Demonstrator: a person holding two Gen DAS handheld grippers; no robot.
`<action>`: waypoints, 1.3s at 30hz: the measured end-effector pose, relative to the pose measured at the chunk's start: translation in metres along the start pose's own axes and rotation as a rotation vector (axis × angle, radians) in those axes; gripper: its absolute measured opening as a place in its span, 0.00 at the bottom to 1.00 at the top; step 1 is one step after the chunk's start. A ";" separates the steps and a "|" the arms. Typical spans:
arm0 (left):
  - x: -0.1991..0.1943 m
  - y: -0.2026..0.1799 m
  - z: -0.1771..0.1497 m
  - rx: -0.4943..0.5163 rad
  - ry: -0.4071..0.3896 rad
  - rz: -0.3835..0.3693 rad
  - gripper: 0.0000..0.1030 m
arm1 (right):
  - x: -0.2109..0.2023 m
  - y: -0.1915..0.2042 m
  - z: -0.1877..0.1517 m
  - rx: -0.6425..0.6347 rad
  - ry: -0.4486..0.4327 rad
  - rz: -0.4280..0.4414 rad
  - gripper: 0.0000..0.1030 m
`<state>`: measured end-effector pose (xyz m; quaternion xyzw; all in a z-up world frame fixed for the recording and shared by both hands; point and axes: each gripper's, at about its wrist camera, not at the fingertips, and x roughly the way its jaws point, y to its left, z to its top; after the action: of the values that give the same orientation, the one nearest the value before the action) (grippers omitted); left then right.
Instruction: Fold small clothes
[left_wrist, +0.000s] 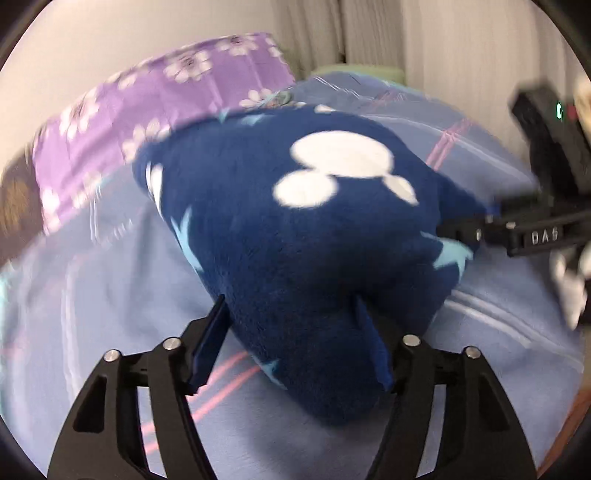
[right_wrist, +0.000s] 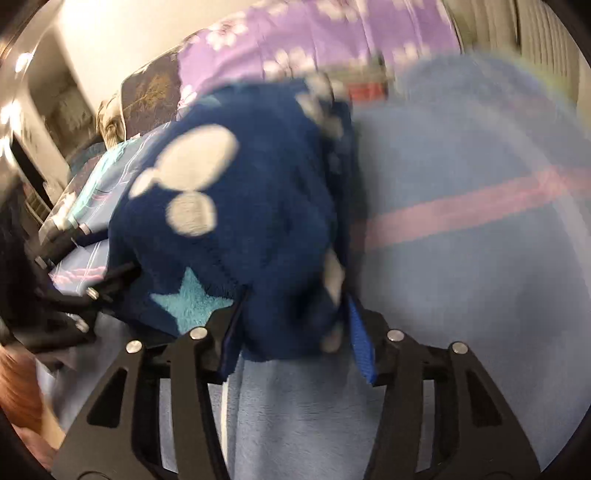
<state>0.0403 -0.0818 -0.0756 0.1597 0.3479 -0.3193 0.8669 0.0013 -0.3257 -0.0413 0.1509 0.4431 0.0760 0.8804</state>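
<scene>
A dark blue fleece garment (left_wrist: 295, 240) with white mouse-head shapes and light blue stars lies bunched on the bed. My left gripper (left_wrist: 290, 301) straddles its near end. Its jaws stand apart and the fabric sits loosely between the blue pads (left_wrist: 205, 347). My right gripper (right_wrist: 295, 297) straddles another end of the garment (right_wrist: 229, 221), jaws apart, with fleece filling the gap. The left wrist view shows the right gripper (left_wrist: 480, 232) at the garment's right corner. The right wrist view shows the left gripper (right_wrist: 92, 288) at its left edge. Both views are blurred.
The bed has a pale blue cover (left_wrist: 498, 314) with pink stripes (right_wrist: 461, 210). A purple flowered pillow (left_wrist: 166, 92) lies behind the garment. Curtains (left_wrist: 369, 33) and a pale wall stand beyond the bed. Dark furniture (right_wrist: 33, 158) is at the far left.
</scene>
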 end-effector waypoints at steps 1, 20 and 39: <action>-0.001 0.003 0.002 -0.021 0.003 -0.009 0.67 | -0.002 -0.007 0.000 0.054 -0.004 0.032 0.50; -0.003 0.007 -0.005 -0.088 -0.030 -0.034 0.67 | -0.037 -0.027 -0.034 0.435 0.056 0.230 0.72; 0.000 0.011 -0.007 -0.142 -0.036 -0.065 0.68 | 0.016 -0.006 0.000 0.612 -0.074 0.213 0.98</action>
<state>0.0442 -0.0700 -0.0804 0.0804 0.3589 -0.3247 0.8714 0.0106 -0.3273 -0.0558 0.4567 0.3949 0.0256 0.7968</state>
